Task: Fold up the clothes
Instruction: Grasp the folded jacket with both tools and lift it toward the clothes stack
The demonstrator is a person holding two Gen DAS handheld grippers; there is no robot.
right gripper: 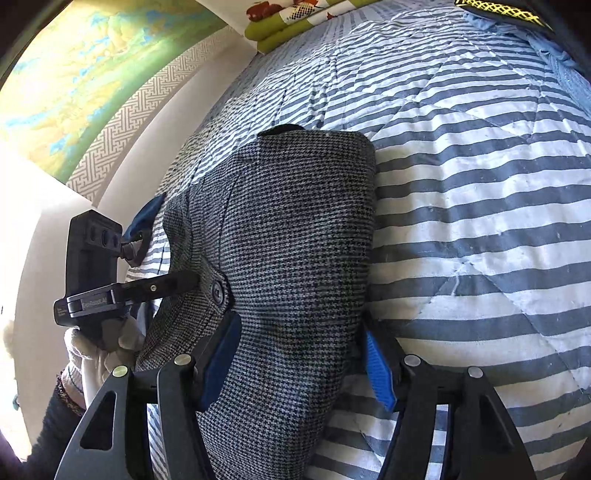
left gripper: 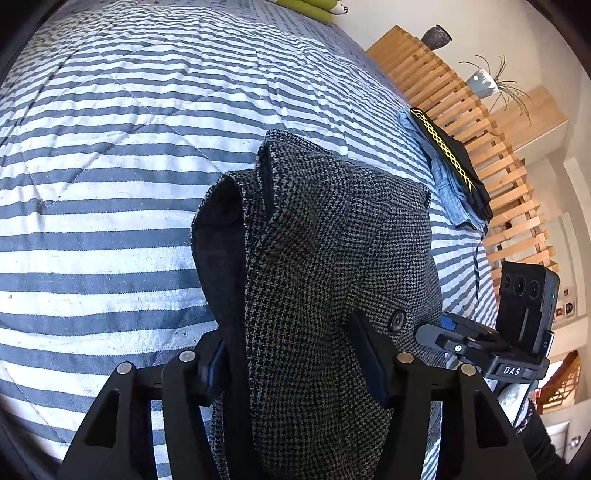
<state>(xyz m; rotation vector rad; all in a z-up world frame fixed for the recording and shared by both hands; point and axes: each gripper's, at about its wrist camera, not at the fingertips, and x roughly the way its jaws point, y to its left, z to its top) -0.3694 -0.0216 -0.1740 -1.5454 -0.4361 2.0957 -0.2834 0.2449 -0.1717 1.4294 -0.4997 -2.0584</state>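
Note:
A grey houndstooth jacket [left gripper: 332,258] with a dark button [left gripper: 397,321] lies bunched over the striped quilt [left gripper: 110,184]. My left gripper [left gripper: 291,362] has the thick fabric filling the space between its blue pads. Its dark lining loops out on the left. In the right wrist view the same jacket [right gripper: 295,240] narrows into my right gripper [right gripper: 299,363]. Its pads [right gripper: 378,369] close on the bundle, and a sliver of quilt [right gripper: 480,221] shows beside the right pad. Both grippers hold the same end near the button [right gripper: 218,291]. The left gripper [right gripper: 162,251] and the right gripper [left gripper: 432,328] each show in the other's view.
A folded stack of denim and black clothing [left gripper: 454,173] sits at the bed's far edge by a slatted wooden headboard [left gripper: 461,103]. Green pillows [right gripper: 288,29] lie by the wall. A gloved hand [right gripper: 99,347] holds the left gripper. Open quilt spreads around the jacket.

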